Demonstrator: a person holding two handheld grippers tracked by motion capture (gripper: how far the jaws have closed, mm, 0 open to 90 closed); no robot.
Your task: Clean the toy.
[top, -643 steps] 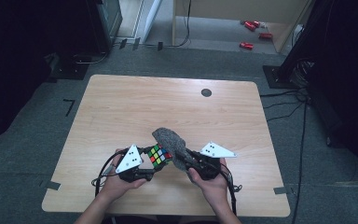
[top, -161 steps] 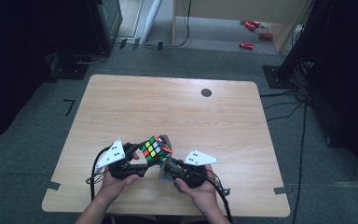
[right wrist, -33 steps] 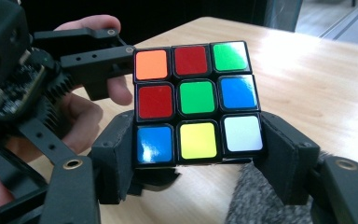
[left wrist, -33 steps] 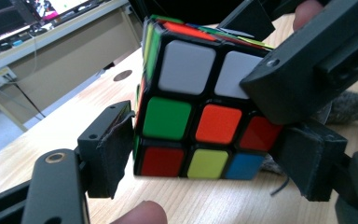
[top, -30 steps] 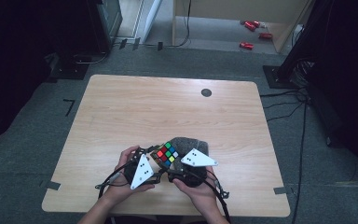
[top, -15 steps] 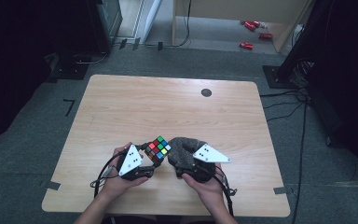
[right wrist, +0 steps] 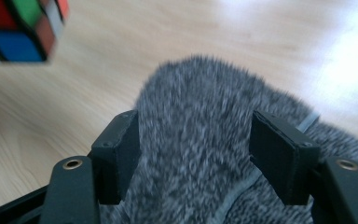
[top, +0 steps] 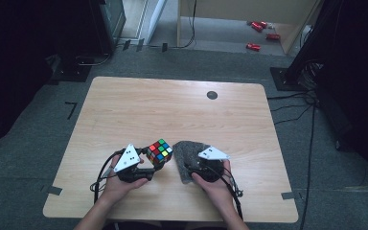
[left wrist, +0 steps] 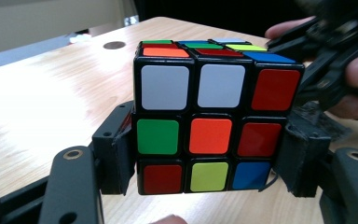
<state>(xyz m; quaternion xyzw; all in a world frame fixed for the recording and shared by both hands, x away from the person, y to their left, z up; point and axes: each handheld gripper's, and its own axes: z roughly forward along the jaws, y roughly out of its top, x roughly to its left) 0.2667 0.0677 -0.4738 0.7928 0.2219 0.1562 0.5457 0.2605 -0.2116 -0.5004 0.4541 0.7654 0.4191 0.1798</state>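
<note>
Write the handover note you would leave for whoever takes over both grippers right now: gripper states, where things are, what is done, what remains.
Left gripper: shut on the puzzle cube, jaws on its two sides, held above the table.
Right gripper: shut on the grey cloth, bunched between its jaws, right of the cube.
Cube and cloth look apart just now.
Done: both things gripped.
Left: probably wiping the cube's faces with the cloth; how much is wiped can't be told.

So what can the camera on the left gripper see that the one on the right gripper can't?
The left gripper view shows the puzzle cube whole, pinched between the left gripper jaws, with its white, orange, red, green, yellow and blue stickers. The right gripper view shows the grey cloth bunched between the right gripper jaws. Both show the wooden table and some of the cube.
</note>
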